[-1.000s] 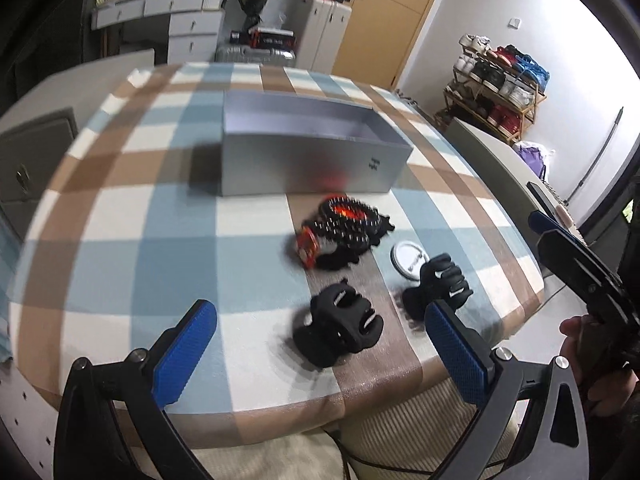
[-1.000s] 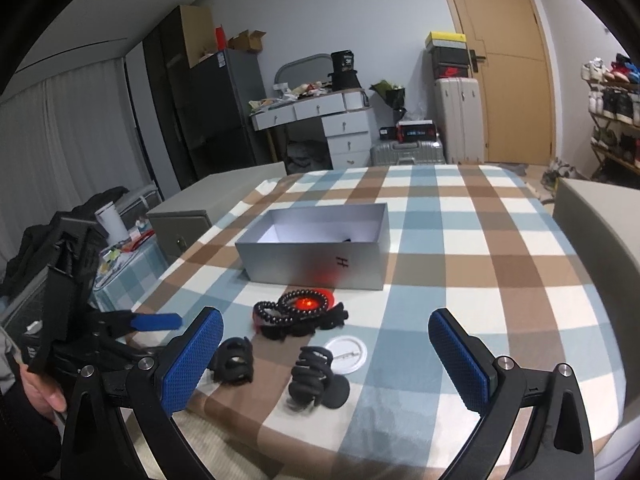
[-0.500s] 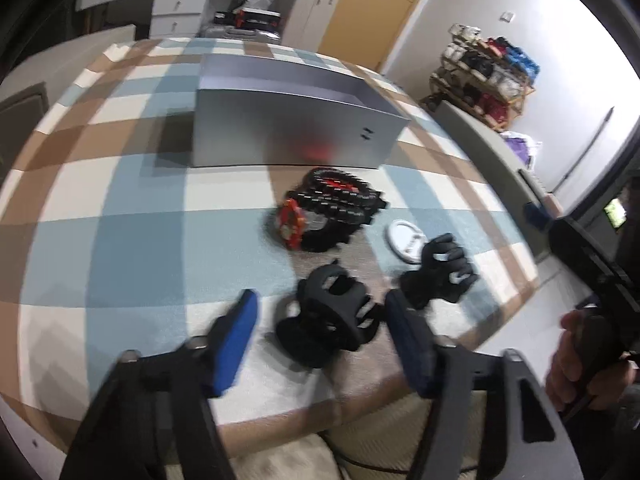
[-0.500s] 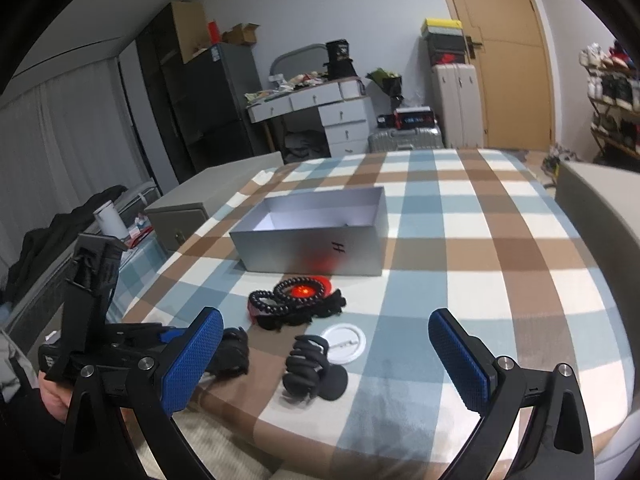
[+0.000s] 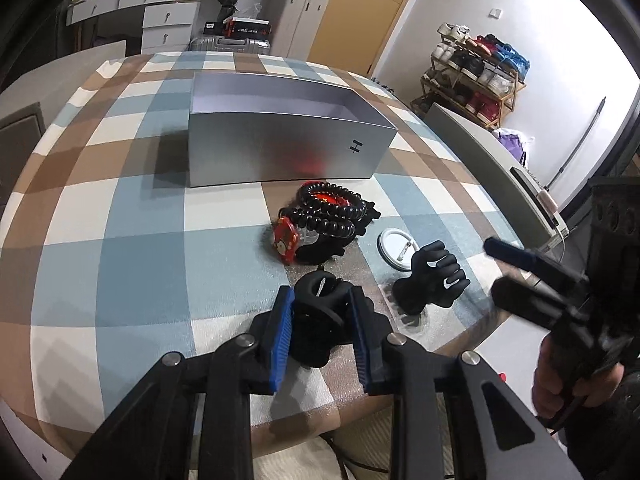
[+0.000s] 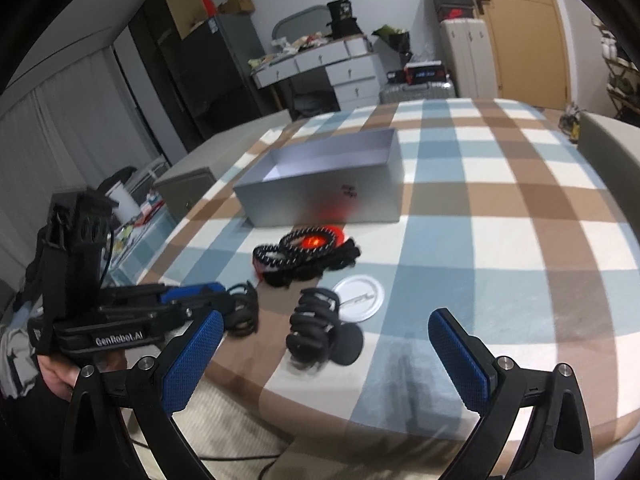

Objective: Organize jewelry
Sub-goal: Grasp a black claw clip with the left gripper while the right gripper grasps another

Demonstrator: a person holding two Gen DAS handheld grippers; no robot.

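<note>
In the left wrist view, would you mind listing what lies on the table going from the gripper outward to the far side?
Left gripper closed on the nearest black claw clip → red charm → black beaded bracelets → silver box.

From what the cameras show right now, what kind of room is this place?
Most likely a lived-in bedroom or studio flat, not a lab. A white desk with drawers piled with clutter, a shoe rack full of shoes, and suitcases beside a wooden door all point to a home.
</note>
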